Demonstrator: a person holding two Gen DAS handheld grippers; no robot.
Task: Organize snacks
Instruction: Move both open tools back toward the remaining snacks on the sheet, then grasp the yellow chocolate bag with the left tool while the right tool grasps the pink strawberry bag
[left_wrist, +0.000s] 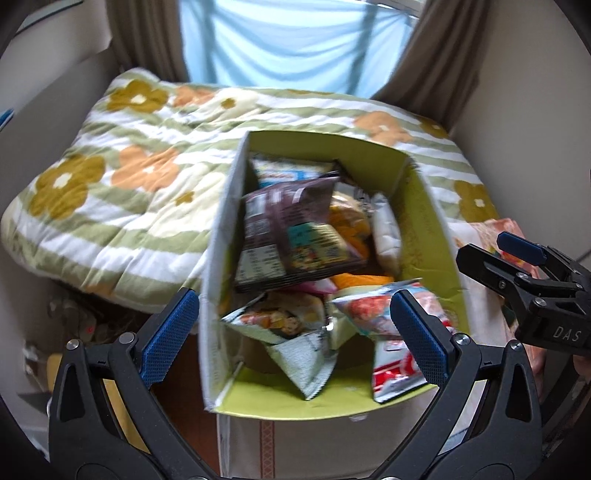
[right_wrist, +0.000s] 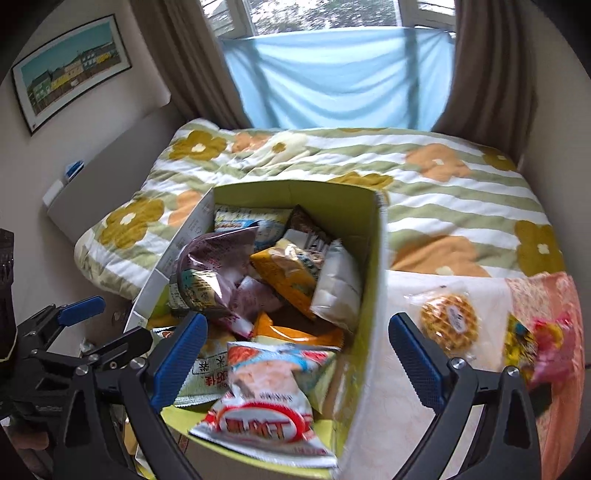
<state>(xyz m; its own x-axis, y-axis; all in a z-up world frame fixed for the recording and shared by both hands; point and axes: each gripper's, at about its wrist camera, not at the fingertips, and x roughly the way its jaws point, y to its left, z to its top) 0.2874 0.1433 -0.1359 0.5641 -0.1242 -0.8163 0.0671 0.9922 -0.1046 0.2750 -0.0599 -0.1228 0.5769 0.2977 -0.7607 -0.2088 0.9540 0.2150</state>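
An open cardboard box with a green inside (left_wrist: 424, 206) (right_wrist: 373, 258) holds several snack packets: a dark brown bag (left_wrist: 273, 229), a purple bag (right_wrist: 214, 266), an orange packet (right_wrist: 288, 273) and a red-and-white packet (right_wrist: 266, 406) (left_wrist: 391, 373). My left gripper (left_wrist: 291, 336) is open and empty above the box's near end. My right gripper (right_wrist: 295, 362) is open and empty over the box's near right corner; it also shows in the left wrist view (left_wrist: 498, 254). A wrapped waffle (right_wrist: 448, 325) and a colourful packet (right_wrist: 521, 343) lie on a cloth right of the box.
A flowered, striped quilt (left_wrist: 110, 184) (right_wrist: 443, 184) covers the bed behind the box. Brown curtains (right_wrist: 177, 55) and a blue cloth (right_wrist: 332, 74) hang at the window. A framed picture (right_wrist: 70, 70) hangs on the left wall. Clutter lies on the floor to the left (left_wrist: 74, 325).
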